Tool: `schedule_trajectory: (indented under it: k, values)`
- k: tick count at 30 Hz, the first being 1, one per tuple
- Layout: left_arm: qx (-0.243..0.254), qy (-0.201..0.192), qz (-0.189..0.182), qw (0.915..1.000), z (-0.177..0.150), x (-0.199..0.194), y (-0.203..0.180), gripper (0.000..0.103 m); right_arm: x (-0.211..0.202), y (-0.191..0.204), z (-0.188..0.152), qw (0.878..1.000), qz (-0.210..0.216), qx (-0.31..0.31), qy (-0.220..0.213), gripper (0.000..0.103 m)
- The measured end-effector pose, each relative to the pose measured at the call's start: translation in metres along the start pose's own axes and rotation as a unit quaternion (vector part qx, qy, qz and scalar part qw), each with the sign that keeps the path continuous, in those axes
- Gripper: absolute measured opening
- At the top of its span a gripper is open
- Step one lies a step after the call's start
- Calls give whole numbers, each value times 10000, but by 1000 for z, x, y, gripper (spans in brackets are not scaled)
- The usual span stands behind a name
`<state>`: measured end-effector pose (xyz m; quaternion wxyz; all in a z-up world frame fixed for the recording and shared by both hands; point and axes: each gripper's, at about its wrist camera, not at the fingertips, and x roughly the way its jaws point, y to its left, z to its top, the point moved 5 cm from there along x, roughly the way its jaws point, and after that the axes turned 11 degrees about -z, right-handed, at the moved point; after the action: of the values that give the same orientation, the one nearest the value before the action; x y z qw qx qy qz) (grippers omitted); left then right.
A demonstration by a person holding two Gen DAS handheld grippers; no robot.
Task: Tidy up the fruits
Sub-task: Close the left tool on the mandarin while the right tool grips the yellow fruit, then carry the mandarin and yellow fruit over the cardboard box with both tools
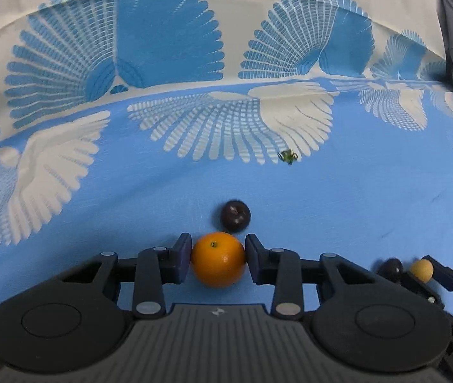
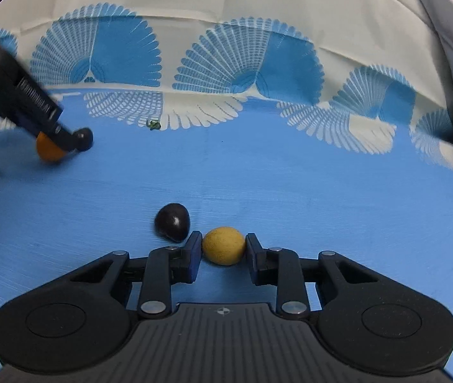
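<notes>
My left claw (image 1: 218, 258) pinches the orange (image 1: 218, 259) on the blue cloth (image 1: 354, 198) and my right claw (image 2: 224, 246) clamps the yellow fruit (image 2: 224, 245), so either round fruit may squirt free on lifting, or nudge the plums (image 1: 235, 216) rolling.

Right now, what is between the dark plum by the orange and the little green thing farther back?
Nothing: in the left wrist view only bare blue cloth lies between the dark plum and the green thing.
</notes>
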<state>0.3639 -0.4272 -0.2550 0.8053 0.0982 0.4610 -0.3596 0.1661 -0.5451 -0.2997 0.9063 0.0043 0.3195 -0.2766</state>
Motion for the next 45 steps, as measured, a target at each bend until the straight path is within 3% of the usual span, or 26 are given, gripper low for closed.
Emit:
schedule_trajectory:
  k: [7,17,24,30,38,45]
  values:
    - [-130,54,167,9998,-40,-69,-18,41,-55,-15,8,9994,-48,356,-19,30]
    - [-106,-75,441,9989,-107,-205,-40,41,-198,1,6,9941,477,947,-214,30]
    - [-416,-213,403,9981,-164,-308,-45,41,-298,32,1,9896,1059,933,-290,30]
    - [-644,-212,653,9956,-227,-378,-38,41,-372,65,-19,9850,1506,831,-130,30]
    - [-870,-379,935,9911,-299,-451,-21,41,-456,97,-50,9803,1903,476,-241,31]
    - [-1064,-596,1101,9864,-343,-493,-13,41,-501,114,-61,9767,2085,205,-459,31]
